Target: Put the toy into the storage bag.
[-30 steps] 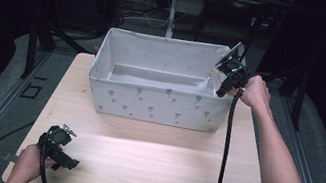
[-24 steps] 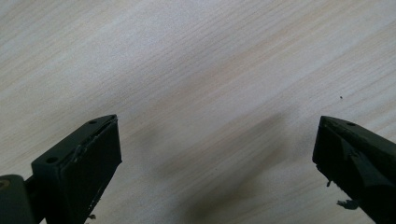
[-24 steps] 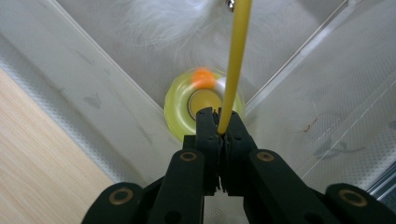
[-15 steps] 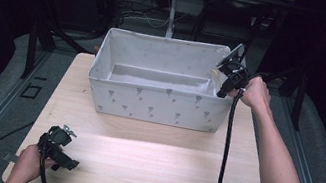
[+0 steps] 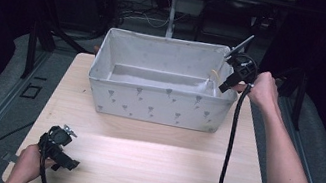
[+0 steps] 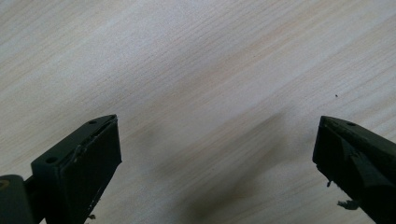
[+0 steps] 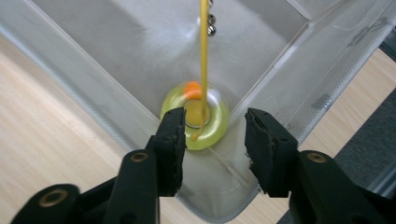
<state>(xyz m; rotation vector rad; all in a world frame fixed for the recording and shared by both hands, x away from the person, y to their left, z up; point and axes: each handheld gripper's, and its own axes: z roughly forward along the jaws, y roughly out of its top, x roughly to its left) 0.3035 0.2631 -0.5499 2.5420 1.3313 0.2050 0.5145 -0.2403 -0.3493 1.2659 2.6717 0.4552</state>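
- Left gripper (image 5: 68, 161) rests low over the near-left corner of the wooden table (image 5: 157, 171), held in the person's left hand (image 5: 26, 166). In the left gripper view its jaws stand wide apart with bare wood grain between them. It is released and holds nothing; it looks parked clear of the work.
- Ahead of that gripper and to its right lies a broad bare stretch of tabletop, giving free room to move; the table's near edge is close behind the hand.
- Farther off, the grey fabric bin (image 5: 159, 103) stands across the far half of the table, its front wall between the left gripper and the work.
- Right gripper (image 7: 212, 140) hangs over the bin's right near corner, pointing down into it. Its jaws have just been opening and now stand partly apart, gripping nothing.
- Just beyond its fingertips, between the jaws as seen, a yellow-green ring (image 7: 195, 115) with an orange spot lies in the bin's corner, and a thin yellow rod (image 7: 204, 56) runs up from its hole. Judging from this, the toy has been let go there.
- The bin's two walls meet close around the ring, so sideways room is tight; the way out is straight up.
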